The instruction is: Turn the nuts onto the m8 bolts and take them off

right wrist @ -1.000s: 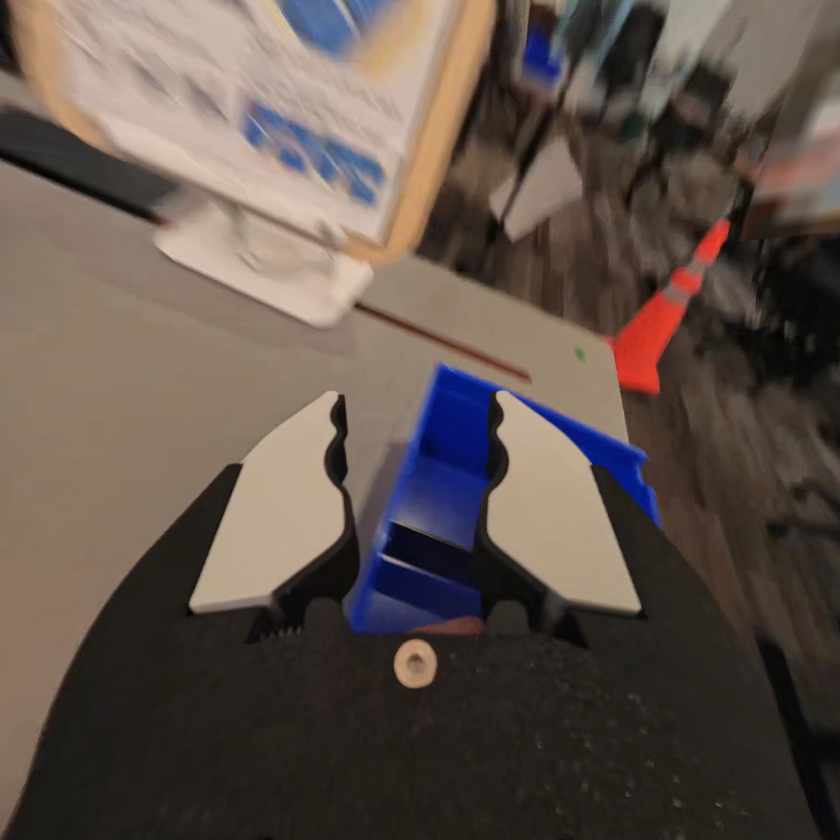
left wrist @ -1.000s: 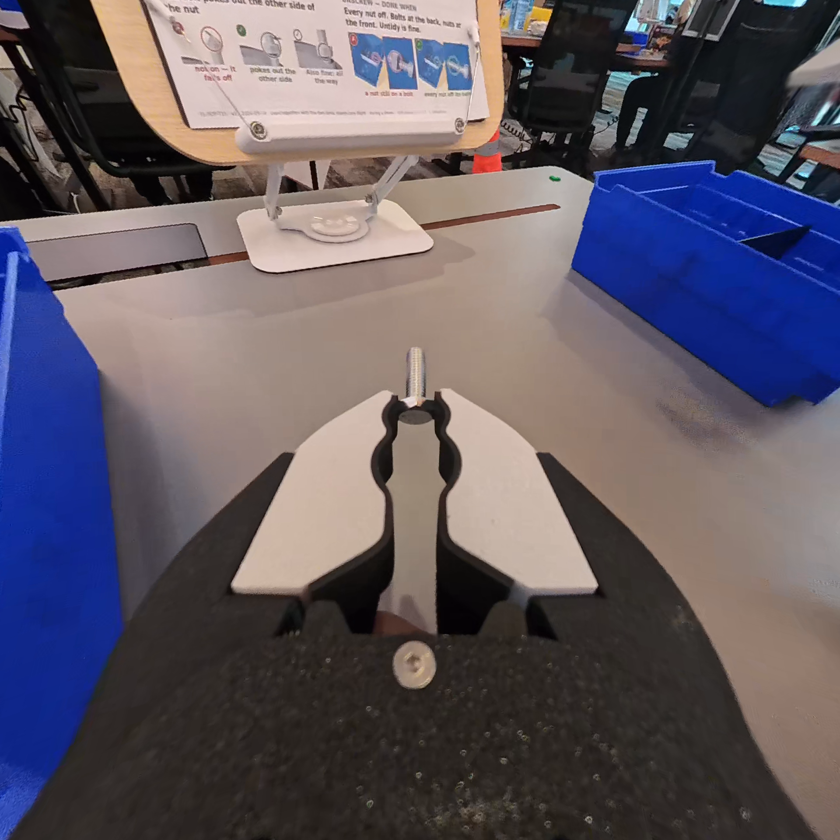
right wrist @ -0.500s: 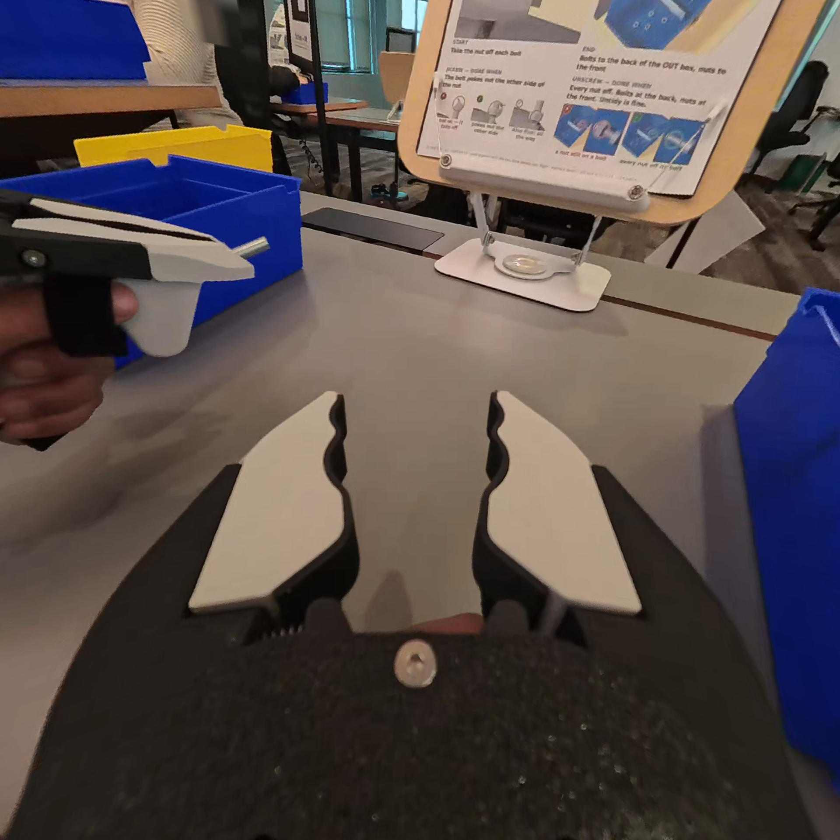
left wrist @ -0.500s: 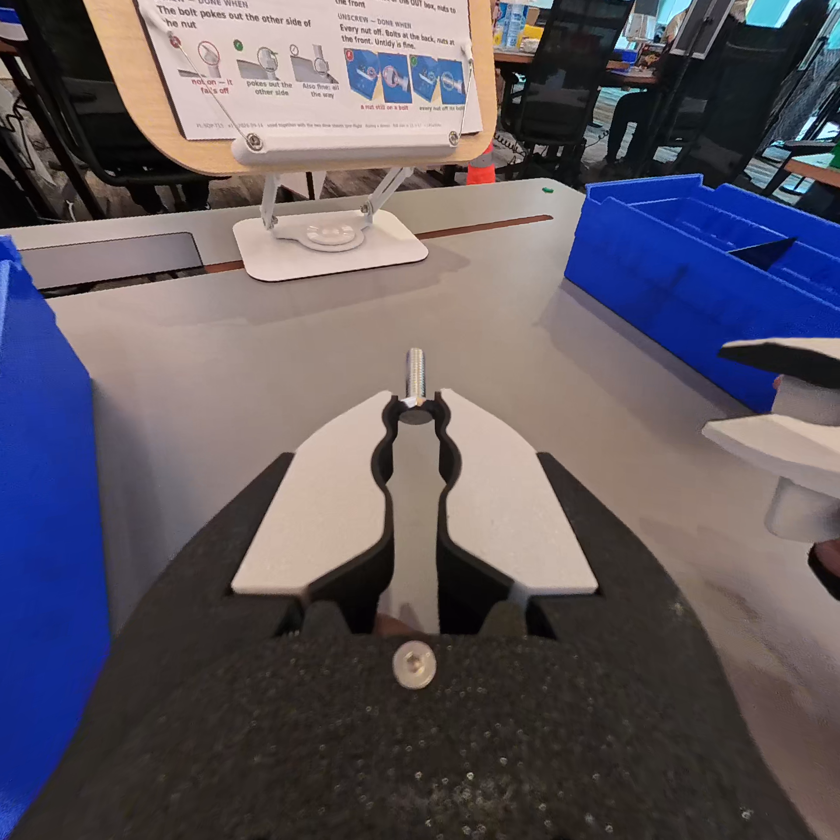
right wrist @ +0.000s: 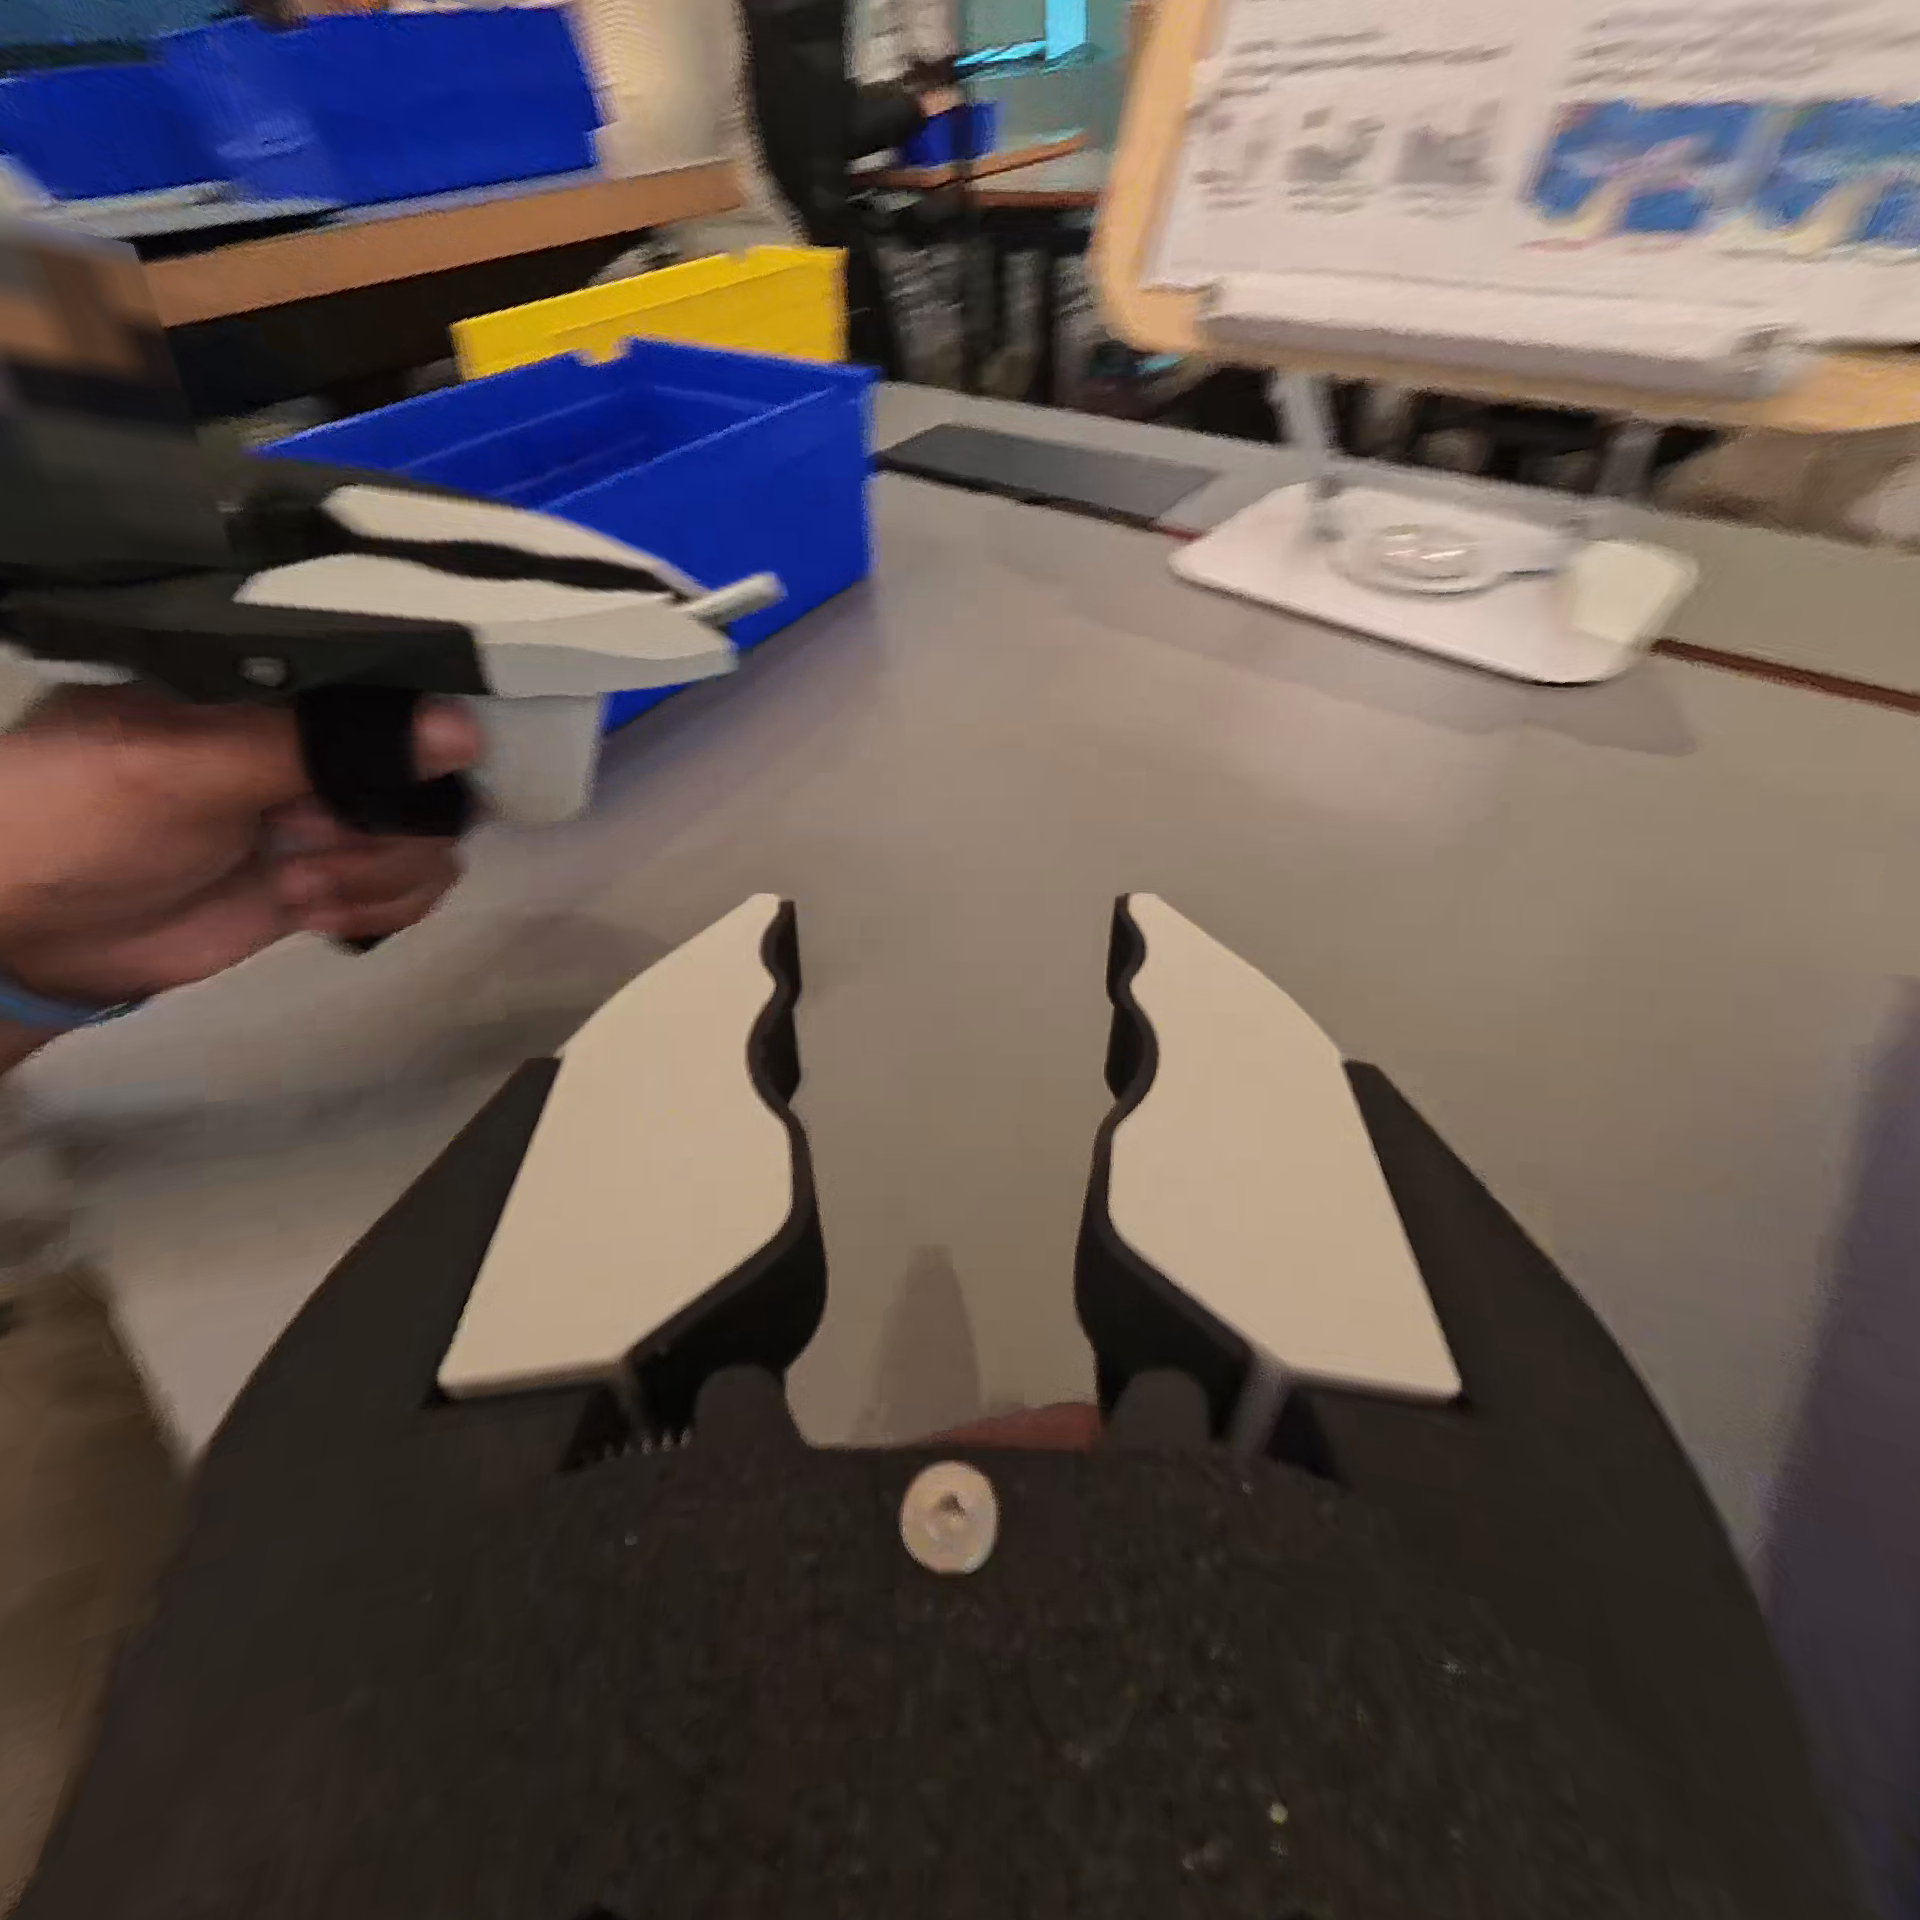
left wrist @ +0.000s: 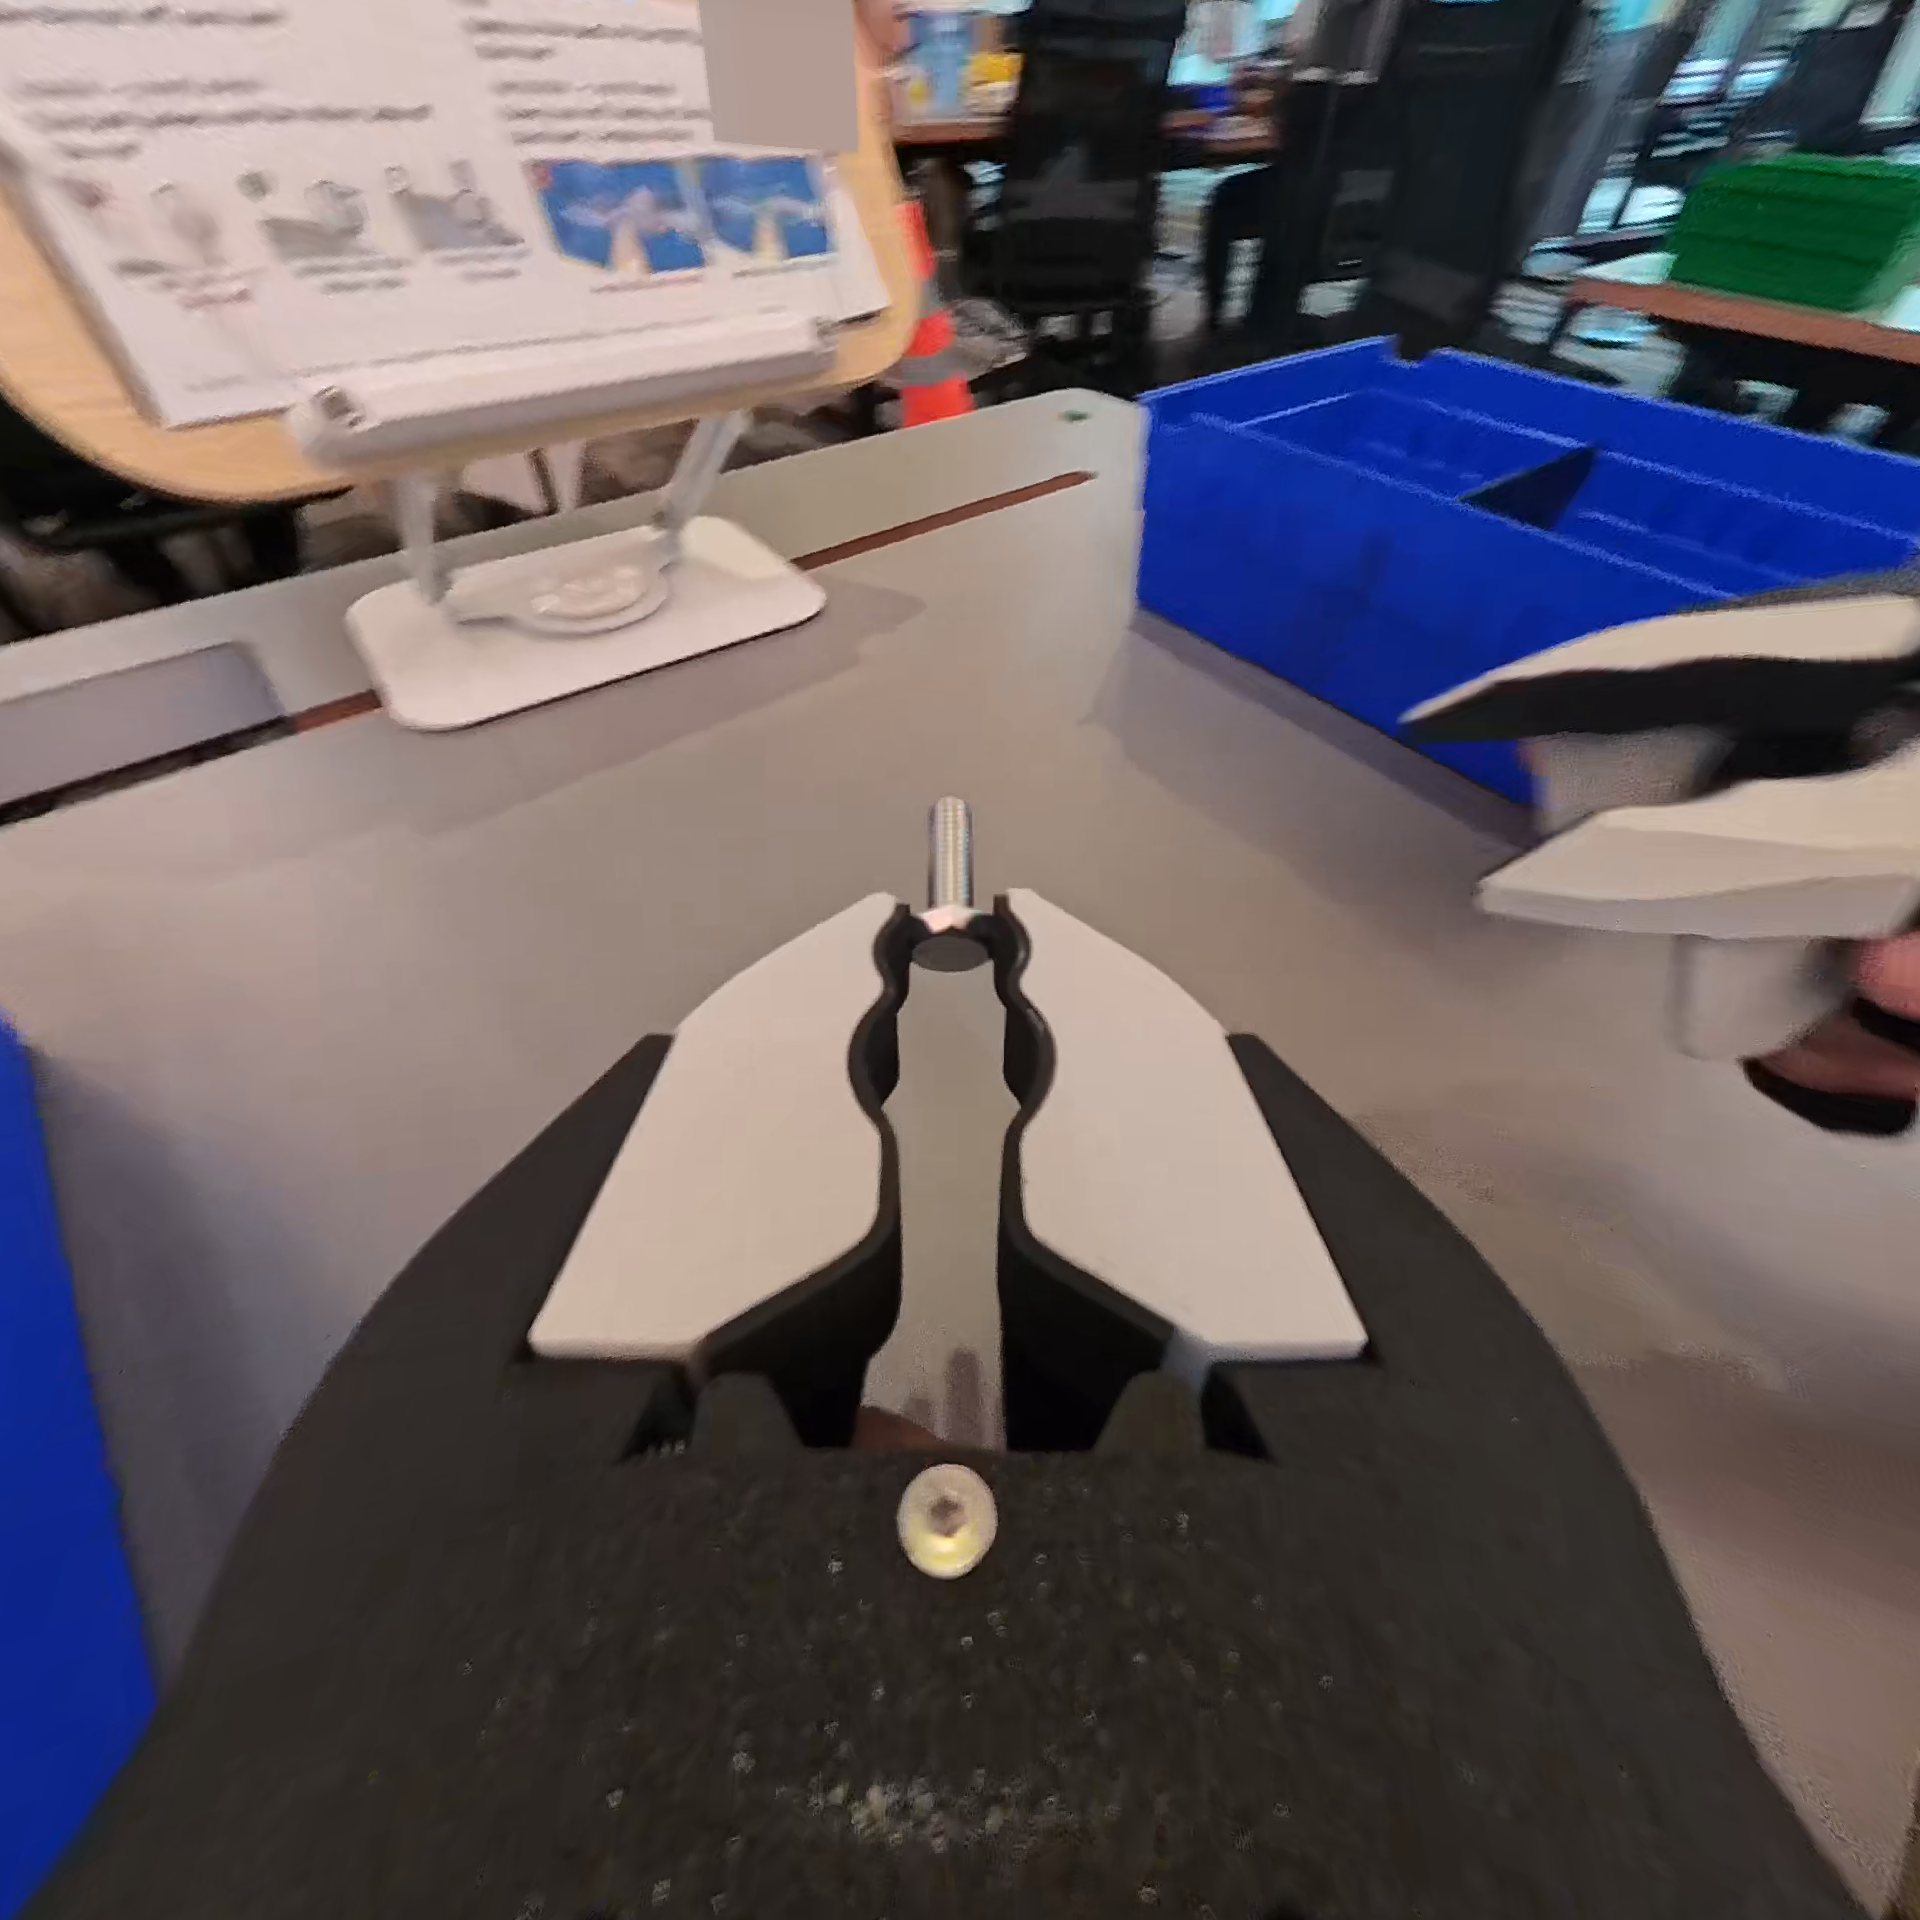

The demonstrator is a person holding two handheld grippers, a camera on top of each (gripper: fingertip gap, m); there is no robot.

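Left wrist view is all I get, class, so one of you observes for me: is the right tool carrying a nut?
Observer: No. The right wrist view shows the right tool open, with only bare table in its gap.
Operator: What is the blue wall at my left edge?
Observer: A blue bin with dividers inside; a yellow bin stands behind it.
Operator: And my own tool from outside?
Observer: A hand holds the left tool level above the table, and the bolt juts past its tip.
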